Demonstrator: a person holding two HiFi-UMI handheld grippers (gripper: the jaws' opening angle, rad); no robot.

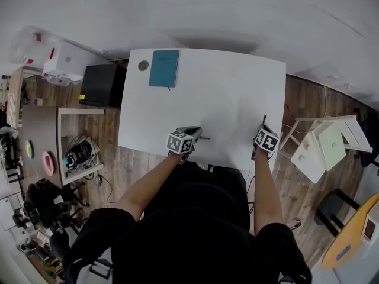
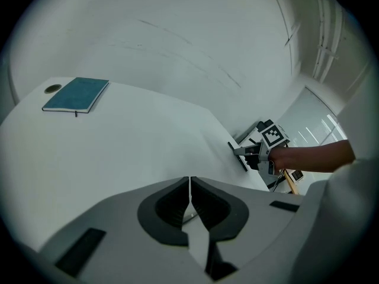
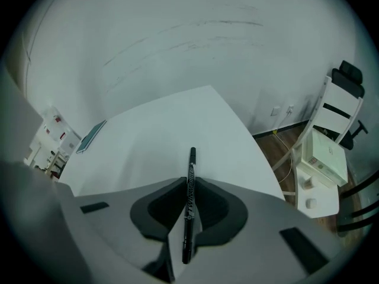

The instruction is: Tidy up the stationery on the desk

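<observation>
Right gripper (image 3: 189,183) jaws clamp a black marker (image 3: 191,161) above the white tabletop (image 1: 225,93); left gripper (image 2: 189,189) jaws are pressed together.

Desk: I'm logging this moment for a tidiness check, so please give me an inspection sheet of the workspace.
Surface: white desk, mostly bare.
Job's things: teal notebook at the far left corner; black marker in the right gripper.
Clutter: small round object beside the notebook.
Grippers: left gripper shut, nothing seen between its jaws; right gripper shut on the black marker.
Cables: thin cable on the floor right of the desk.
Surroundings: black cabinet at left, white chair at right, wooden floor.
</observation>
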